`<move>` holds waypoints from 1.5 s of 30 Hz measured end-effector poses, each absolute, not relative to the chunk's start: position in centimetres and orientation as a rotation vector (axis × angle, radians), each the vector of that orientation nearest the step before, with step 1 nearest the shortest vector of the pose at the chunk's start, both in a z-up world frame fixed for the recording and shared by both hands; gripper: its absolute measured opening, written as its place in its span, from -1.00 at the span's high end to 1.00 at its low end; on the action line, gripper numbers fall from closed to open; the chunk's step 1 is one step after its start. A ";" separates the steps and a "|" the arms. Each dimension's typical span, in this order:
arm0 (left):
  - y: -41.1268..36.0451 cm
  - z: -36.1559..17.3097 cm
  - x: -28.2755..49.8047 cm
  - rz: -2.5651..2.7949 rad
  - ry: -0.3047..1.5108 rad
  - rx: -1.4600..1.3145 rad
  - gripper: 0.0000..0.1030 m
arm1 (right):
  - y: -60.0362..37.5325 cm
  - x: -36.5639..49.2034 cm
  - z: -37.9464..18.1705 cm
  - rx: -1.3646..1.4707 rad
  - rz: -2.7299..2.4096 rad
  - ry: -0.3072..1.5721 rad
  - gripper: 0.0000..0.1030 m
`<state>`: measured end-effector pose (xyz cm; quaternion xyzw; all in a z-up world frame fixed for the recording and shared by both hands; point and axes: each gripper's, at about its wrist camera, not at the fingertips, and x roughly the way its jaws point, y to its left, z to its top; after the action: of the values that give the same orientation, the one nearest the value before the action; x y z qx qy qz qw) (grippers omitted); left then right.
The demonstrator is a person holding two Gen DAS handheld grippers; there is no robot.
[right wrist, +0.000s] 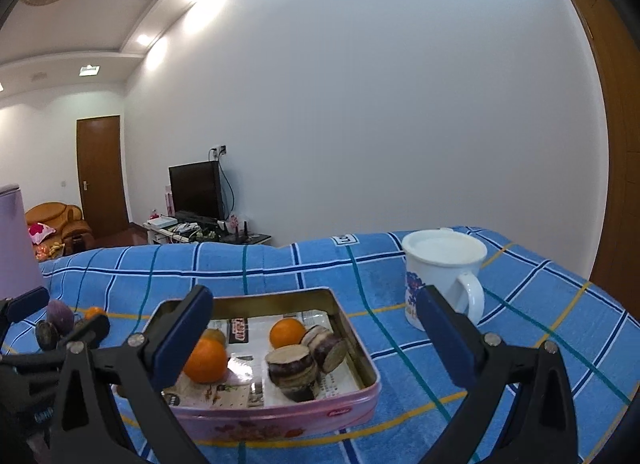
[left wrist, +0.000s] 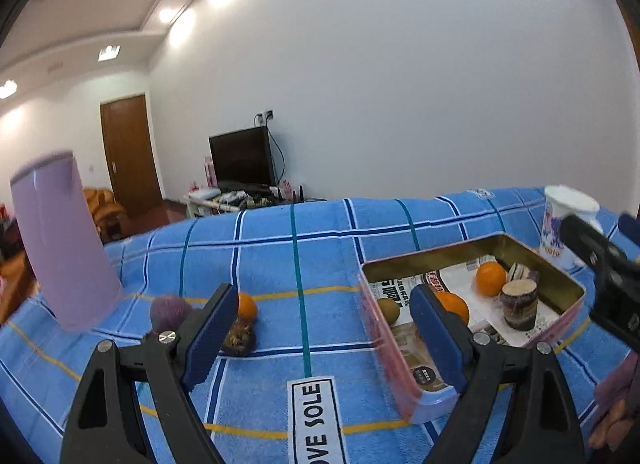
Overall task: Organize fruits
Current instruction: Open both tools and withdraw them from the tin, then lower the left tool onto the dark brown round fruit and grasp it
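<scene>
Left hand-held gripper (left wrist: 320,328): jaws spread wide, nothing between them, poised above the blue checked cloth (left wrist: 304,264) covering the table. Right hand-held gripper (right wrist: 316,332): likewise released, jaws framing the pink tin (right wrist: 280,412).

Tin contents, counted in the right view: two oranges, one (right wrist: 205,360) at the tin's 9 o'clock side and one (right wrist: 287,332) near its centre; one kiwi (right wrist: 214,335) partly hidden behind the left pad; two cut sugarcane pieces (right wrist: 292,370), touching each other at 3 o'clock; printed paper lining (right wrist: 240,388) underneath.

Shown clearly only in the left view: three loose fruits on the cloth at 9 o'clock from the tin, namely one orange (left wrist: 247,306), one dark mangosteen (left wrist: 240,338) touching it, and one purple fruit (left wrist: 170,310), blurred. A lilac cup (left wrist: 60,240) stood just beyond them.

Shown fully only in the right view: one white mug (right wrist: 444,276) at 2 o'clock from the tin, near but apart.

Open cloth lay between loose fruits and tin. The table's far edge ran at 12 o'clock.
</scene>
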<state>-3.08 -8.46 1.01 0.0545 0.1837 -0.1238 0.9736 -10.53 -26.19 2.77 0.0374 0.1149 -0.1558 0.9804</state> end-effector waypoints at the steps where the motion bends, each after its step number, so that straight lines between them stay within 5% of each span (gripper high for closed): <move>1: -8.1 1.0 -2.9 -0.253 0.376 0.090 -0.72 | -25.9 -10.7 2.7 0.081 -0.311 0.228 -1.00; 39: 5.0 0.1 4.5 -0.033 0.530 0.088 -0.72 | -13.7 -0.7 1.0 0.244 -0.120 0.460 -0.99; 45: 10.4 0.2 6.8 0.023 0.596 -0.033 -0.72 | -11.7 0.5 0.5 0.203 -0.074 0.497 -0.77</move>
<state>6.84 10.42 0.25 -0.0161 0.2937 0.0113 0.9557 0.49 -11.70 0.49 0.1002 0.2456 -0.0366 0.9635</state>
